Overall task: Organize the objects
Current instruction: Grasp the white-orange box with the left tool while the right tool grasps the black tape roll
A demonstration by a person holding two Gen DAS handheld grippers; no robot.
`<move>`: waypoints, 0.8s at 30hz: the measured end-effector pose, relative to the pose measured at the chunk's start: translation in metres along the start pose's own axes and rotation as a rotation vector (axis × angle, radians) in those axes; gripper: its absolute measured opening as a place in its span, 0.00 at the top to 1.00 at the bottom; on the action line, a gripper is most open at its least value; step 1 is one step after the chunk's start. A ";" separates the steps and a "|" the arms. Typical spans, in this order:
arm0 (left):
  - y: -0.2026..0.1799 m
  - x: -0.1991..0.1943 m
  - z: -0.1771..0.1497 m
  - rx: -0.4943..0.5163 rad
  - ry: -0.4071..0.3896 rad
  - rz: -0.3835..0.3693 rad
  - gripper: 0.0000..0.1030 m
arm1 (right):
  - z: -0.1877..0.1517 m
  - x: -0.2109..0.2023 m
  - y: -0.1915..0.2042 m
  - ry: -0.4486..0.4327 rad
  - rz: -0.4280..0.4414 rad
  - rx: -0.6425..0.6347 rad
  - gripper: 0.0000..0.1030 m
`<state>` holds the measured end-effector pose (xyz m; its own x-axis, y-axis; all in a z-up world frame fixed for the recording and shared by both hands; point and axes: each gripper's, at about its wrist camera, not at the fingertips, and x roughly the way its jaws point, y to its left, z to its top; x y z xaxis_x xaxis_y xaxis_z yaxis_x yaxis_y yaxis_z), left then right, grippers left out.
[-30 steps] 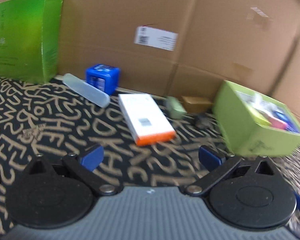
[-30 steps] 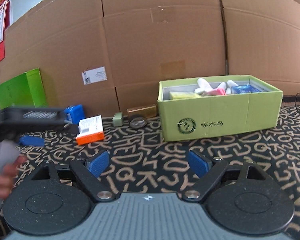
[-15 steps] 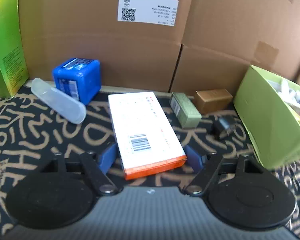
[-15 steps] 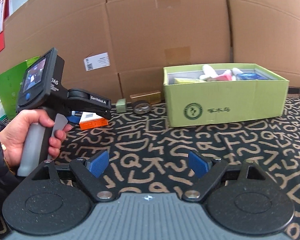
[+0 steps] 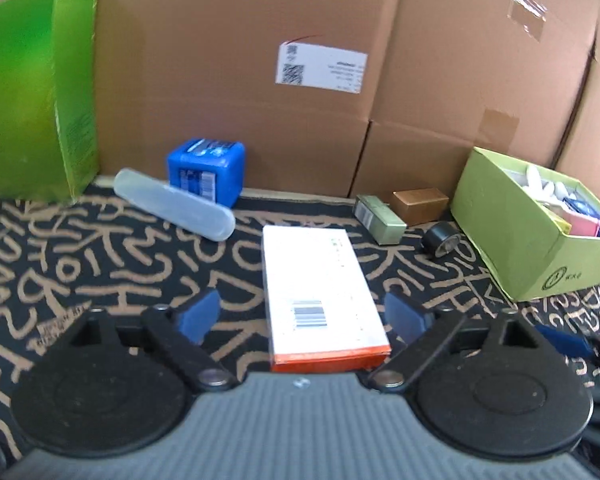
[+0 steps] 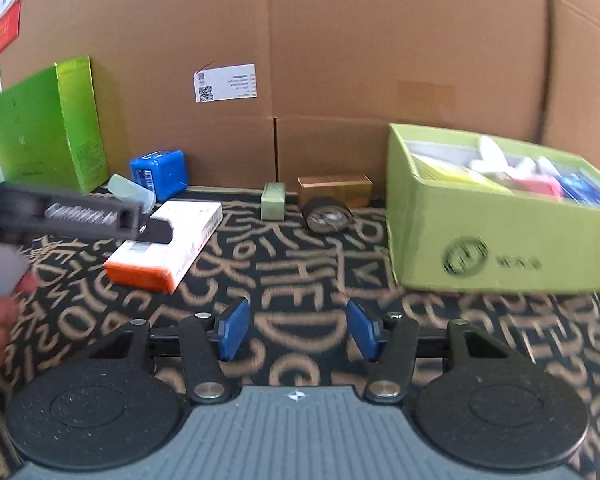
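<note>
A white flat box with an orange end (image 5: 320, 296) lies on the patterned mat between the open fingers of my left gripper (image 5: 302, 316); the right pad is near its edge, the left pad apart from it. It also shows in the right wrist view (image 6: 168, 240), partly behind the left gripper's body (image 6: 80, 216). My right gripper (image 6: 296, 334) is open and empty above the mat. The light green bin (image 6: 496, 232) with several items stands at the right, also in the left wrist view (image 5: 536, 232).
Along the cardboard wall: a tall green box (image 5: 32, 120), a blue cube (image 5: 206, 172), a clear plastic case (image 5: 174, 204), a small sage box (image 5: 378, 218), a gold box (image 5: 420, 204) and a black tape roll (image 5: 442, 240).
My left gripper has pulled back and its fingers have spread wider around the white box. My right gripper has moved forward and left toward the objects, its fingers a little closer together.
</note>
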<state>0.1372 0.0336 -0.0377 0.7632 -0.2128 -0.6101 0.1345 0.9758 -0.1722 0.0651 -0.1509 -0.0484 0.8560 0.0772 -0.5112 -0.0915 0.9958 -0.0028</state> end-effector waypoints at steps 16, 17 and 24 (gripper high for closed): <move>0.020 0.001 0.000 -0.103 0.029 -0.037 0.03 | 0.059 0.125 0.015 0.035 -0.244 -0.180 0.53; 0.020 0.002 0.000 -0.101 0.032 -0.036 0.03 | 0.059 0.122 0.013 0.025 -0.236 -0.165 0.53; 0.013 0.010 -0.005 -0.046 0.041 -0.013 0.03 | 0.039 0.067 0.005 0.001 -0.104 -0.112 0.53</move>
<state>0.1440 0.0443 -0.0499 0.7350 -0.2280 -0.6386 0.1141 0.9699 -0.2150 0.1418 -0.1387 -0.0497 0.8634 -0.0260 -0.5038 -0.0588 0.9867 -0.1516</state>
